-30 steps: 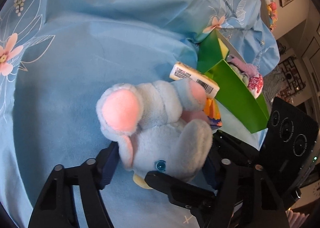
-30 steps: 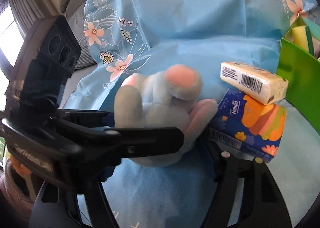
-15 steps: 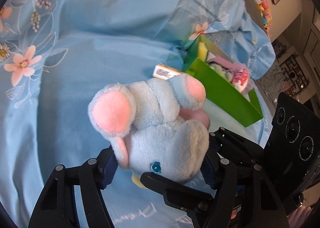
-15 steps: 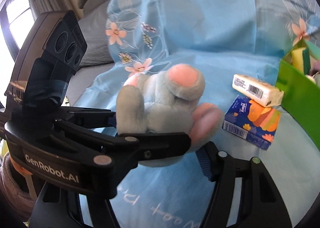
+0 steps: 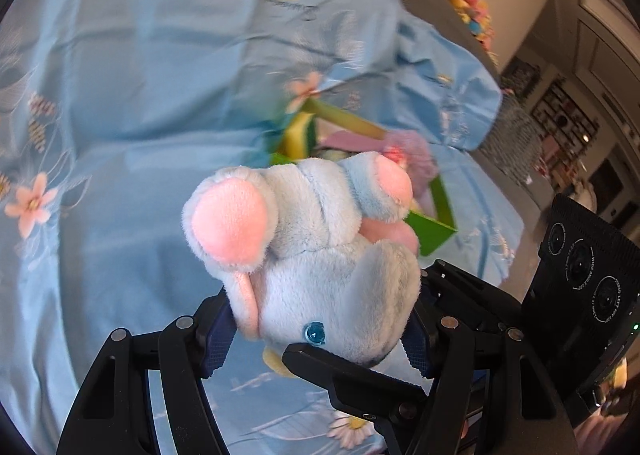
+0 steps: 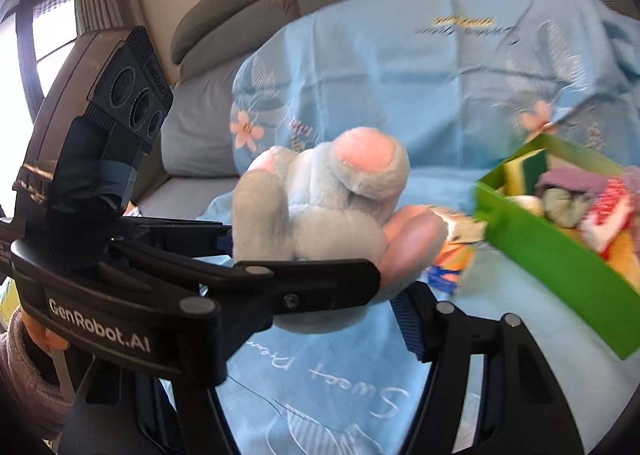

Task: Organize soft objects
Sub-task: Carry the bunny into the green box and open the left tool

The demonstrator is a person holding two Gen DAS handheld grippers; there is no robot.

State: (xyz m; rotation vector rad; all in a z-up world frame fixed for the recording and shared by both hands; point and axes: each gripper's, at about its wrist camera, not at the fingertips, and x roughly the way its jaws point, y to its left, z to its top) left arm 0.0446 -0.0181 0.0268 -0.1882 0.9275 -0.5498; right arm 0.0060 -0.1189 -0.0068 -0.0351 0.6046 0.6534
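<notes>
Left gripper [image 5: 316,339]: nearest in the left wrist view; jaws clenched on the head end of the plush elephant [image 5: 308,251], blue pads pressed into the fur on both sides.
Right gripper [image 6: 320,315]: jaws likewise clenched on the same toy, from the other flank; two-sided hold probably chosen to keep a floppy body level.
Plush elephant: aloft between both grippers, clear of the blue floral sheet [image 5: 140,115], pink soles pointing away.
Tissue packs [image 6: 452,251]: just beyond the toy on the sheet, blurred; seen only from the right wrist.
Green box [image 6: 560,263]: farther off, open-topped, already holding sponges and soft items; likely destination.
Left view only: blue bead eye, colourful toy on the sofa back.
Right view only: grey sofa cushions [image 6: 248,11], window, a knitted sleeve [image 6: 24,375].
</notes>
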